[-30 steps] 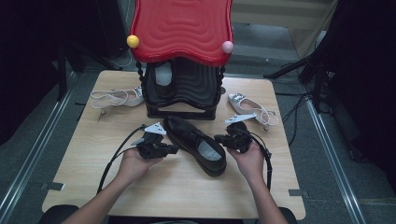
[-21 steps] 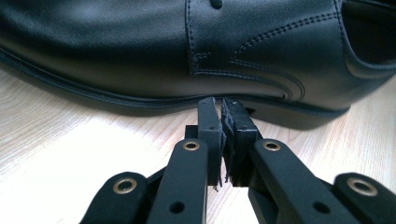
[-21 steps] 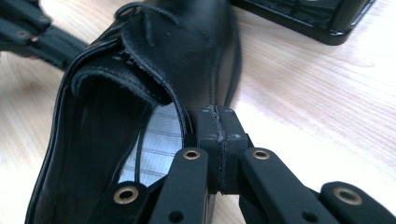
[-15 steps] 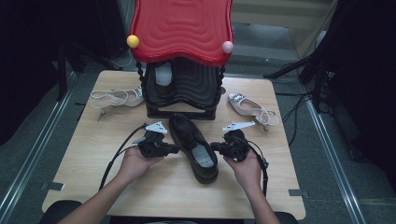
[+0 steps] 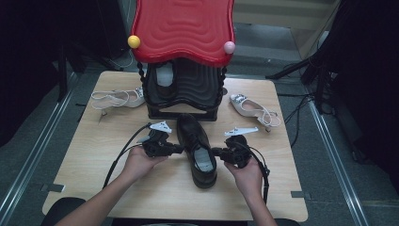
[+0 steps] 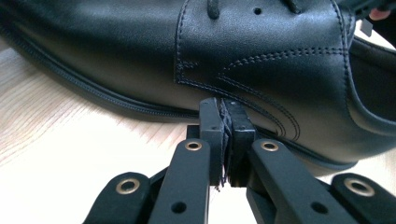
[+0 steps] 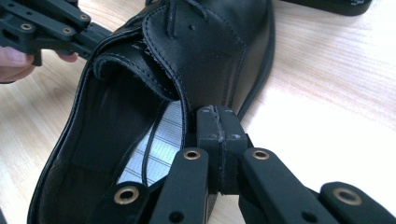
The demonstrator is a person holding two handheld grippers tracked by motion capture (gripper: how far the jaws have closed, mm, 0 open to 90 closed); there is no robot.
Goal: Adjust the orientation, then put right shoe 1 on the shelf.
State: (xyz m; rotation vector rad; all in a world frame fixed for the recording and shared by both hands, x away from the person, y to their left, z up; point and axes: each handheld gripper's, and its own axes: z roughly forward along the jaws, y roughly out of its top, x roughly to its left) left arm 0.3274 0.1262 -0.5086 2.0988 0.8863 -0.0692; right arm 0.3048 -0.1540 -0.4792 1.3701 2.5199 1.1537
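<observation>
The black shoe [image 5: 197, 148] lies on the desk [image 5: 94, 188] in front of the red rack [image 5: 183, 28], toe towards the rack and heel towards the person. A second ago it lay slanted, heel off to the right; now it runs nearly straight, so it has been turned to line up with the rack. The left tongs [image 6: 226, 128] are together, tips against the shoe's left side just above the sole, with nothing but a frayed thread showing between the pads; their jaws have just closed the last bit. The right tongs [image 7: 217, 126] are also together, tips at the shoe's right edge beside the opening, where the striped insole and a loose lace show. In the high view the left tongs [image 5: 176, 149] and right tongs [image 5: 217, 151] flank the shoe from either side. Neither seems to clamp the leather; they look to be nudging it. With the shoe squared up, sliding it forward into the rack's lower shelf looks like the likely next step. Two pale sandals [image 5: 117, 98] lie either side of the rack
</observation>
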